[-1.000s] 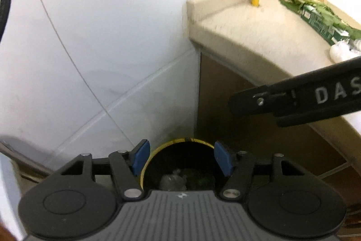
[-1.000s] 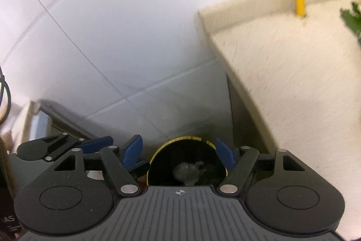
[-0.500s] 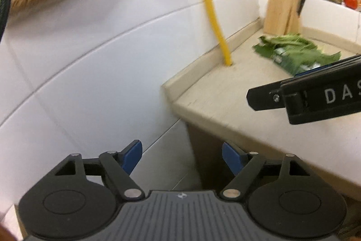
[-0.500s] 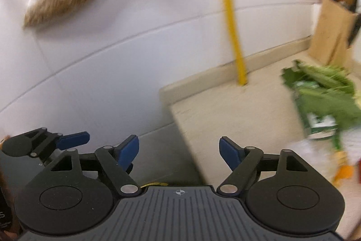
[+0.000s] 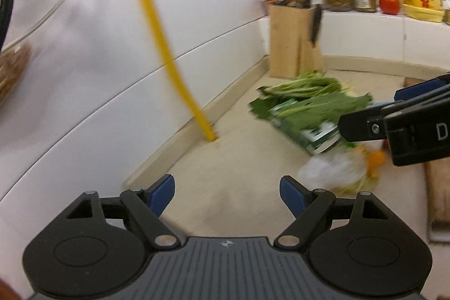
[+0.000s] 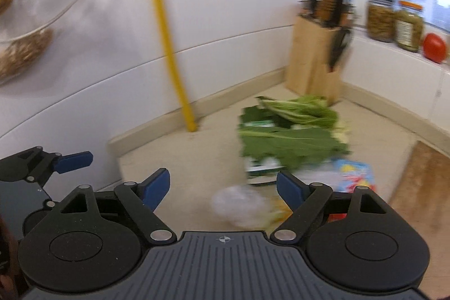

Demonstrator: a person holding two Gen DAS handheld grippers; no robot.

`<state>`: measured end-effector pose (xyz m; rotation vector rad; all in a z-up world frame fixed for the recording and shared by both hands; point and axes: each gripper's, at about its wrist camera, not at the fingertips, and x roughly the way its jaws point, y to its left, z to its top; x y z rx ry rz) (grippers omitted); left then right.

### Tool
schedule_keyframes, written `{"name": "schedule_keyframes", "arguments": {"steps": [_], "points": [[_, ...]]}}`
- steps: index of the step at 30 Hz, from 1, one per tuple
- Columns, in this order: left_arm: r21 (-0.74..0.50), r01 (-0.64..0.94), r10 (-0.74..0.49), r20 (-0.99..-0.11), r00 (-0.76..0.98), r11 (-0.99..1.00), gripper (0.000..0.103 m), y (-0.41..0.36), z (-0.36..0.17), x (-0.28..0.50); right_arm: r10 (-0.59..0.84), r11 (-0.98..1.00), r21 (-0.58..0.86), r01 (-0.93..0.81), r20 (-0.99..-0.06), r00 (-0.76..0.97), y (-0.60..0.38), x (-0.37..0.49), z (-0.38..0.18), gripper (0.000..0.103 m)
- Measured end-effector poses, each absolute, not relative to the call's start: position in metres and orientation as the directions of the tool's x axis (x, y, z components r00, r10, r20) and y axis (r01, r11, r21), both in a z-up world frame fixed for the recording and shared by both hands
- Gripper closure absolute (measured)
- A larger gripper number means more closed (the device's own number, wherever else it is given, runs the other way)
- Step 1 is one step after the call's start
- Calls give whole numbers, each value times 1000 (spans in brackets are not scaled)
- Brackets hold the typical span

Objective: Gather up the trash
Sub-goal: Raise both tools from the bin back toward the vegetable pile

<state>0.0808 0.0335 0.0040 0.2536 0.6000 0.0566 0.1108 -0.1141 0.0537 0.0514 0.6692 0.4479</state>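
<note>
Bin gone; crumpled wrapper (image 6: 239, 205) between spread jaws.

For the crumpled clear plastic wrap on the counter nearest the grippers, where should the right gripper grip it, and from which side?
Judging by its pose, grip the raised crumpled bulk of the plastic wrap, coming down from above and the near edge. It lies loose on the counter just ahead of the open right gripper, with greens crowding the far side. Blur hides its exact folds.
</note>
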Motion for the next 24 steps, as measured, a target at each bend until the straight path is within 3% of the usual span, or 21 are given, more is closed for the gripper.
{"name": "schedule_keyframes", "arguments": {"steps": [9, 24], "points": [[273, 83, 87, -555, 827, 958, 21, -25, -1, 104, 363, 930, 185, -318, -603, 710, -173, 123, 42, 13], [284, 92, 103, -603, 791, 955, 21, -40, -17, 146, 334, 941, 196, -275, -657, 676, -203, 161, 15, 13]]}}
